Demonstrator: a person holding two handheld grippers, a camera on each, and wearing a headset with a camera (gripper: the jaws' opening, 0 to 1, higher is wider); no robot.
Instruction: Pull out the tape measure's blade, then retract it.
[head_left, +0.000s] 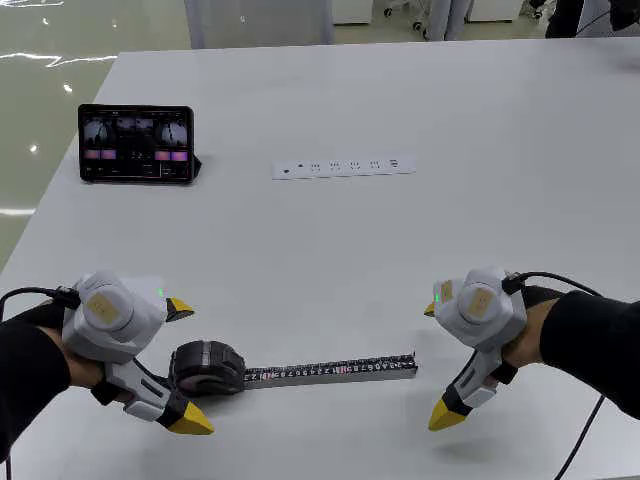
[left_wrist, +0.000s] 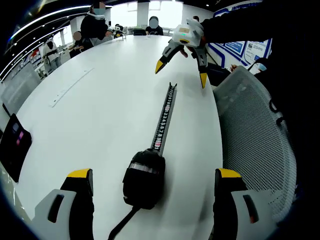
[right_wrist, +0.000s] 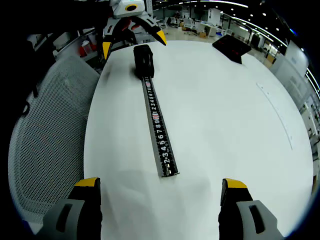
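We found black round tape measure case lying between wide-spread left gripper jaws, untouched; numbered steel blade out from case; right gripper spread beyond its tip. We feared unheld case skidding if blade snapped back.

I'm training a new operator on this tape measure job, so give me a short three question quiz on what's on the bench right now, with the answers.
1. True or false: the right gripper is clamped on the tip of the blade.
2. Where is the tape measure case? A. between the open jaws of the left gripper; B. on the tablet; C. touching the power strip.
3. Fill in: the blade lies flat on the table, ____ (pulled out / retracted).

Key: 1 false, its jaws stand open, apart from the tip. 2 A. 3 pulled out.
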